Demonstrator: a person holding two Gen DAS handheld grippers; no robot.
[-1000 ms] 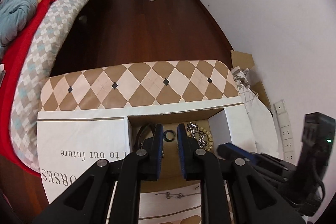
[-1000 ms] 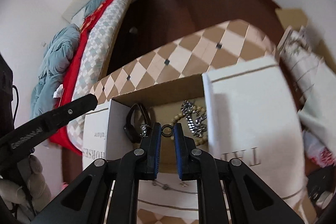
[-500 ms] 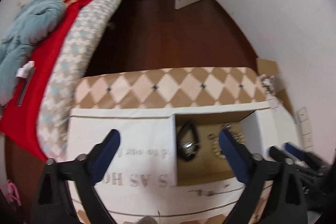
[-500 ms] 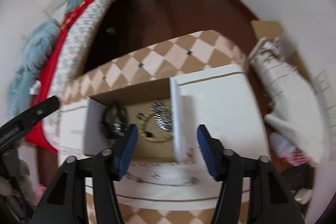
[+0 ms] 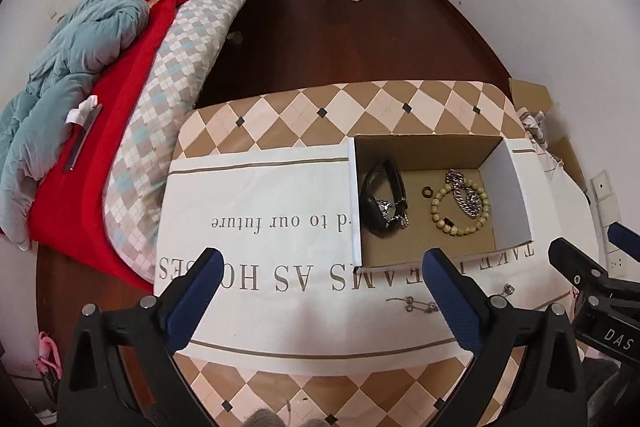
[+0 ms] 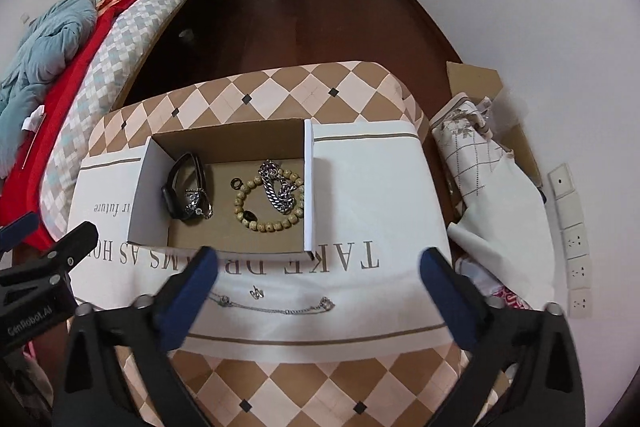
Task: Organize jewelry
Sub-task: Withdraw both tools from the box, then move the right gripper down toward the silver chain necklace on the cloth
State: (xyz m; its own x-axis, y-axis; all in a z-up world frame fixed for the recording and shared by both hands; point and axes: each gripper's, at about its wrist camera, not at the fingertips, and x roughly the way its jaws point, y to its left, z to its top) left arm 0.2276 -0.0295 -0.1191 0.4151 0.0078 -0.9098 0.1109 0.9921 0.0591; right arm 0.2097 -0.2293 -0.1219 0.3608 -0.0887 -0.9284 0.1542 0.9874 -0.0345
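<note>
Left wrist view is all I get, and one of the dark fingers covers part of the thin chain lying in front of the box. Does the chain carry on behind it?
Observer: Yes. The right wrist view shows the whole thin chain, stretched out on the white cloth, with a small ornament at each end.
Operator: And that other clamp poking in at my right edge, is it holding anything?
Observer: No. The right gripper shows fully there: its jaws are opening, already wide apart, with nothing between the pads. The chain lies on the cloth beneath it, untouched.
</note>
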